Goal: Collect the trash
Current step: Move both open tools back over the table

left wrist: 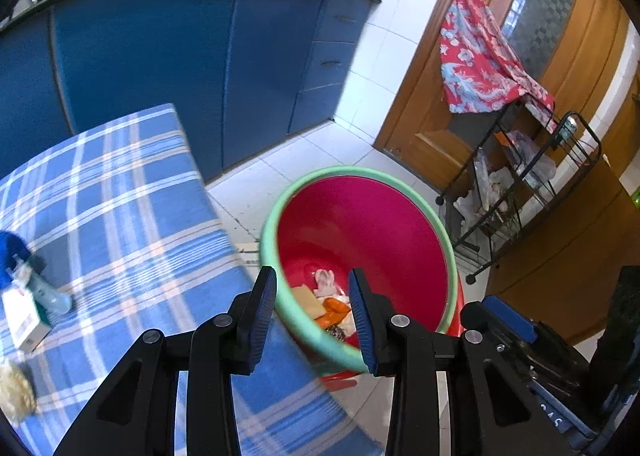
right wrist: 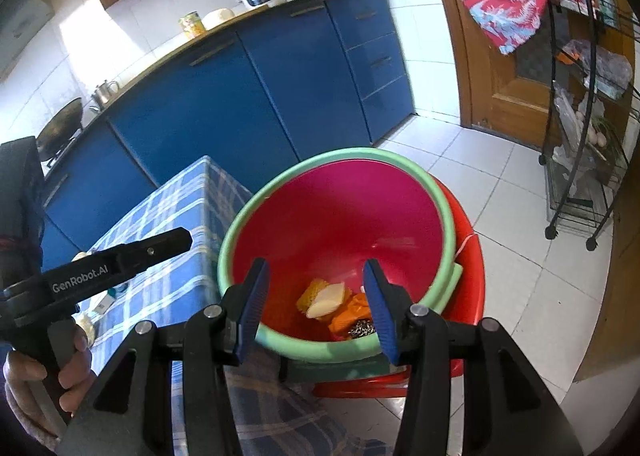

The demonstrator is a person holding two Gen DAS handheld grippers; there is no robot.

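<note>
Left gripper (left wrist: pixel 314 316): jaws part-open, empty, hanging over the bin's near rim.
Table trash: small box (left wrist: pixel 24 322) lying flat, well left of those jaws, long axis pointing away; left hand nearer.
Bin (right wrist: pixel 280 344): scraps (right wrist: pixel 332 306) inside.
Right gripper (right wrist: pixel 318 312): part-open, empty.

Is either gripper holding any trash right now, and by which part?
Nothing is held. The left gripper and right gripper both hang open and empty above the red bin.

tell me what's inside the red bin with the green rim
In the bin: an orange wrapper, a pale yellow piece and dark bits. Anything beneath them is covered.
</note>
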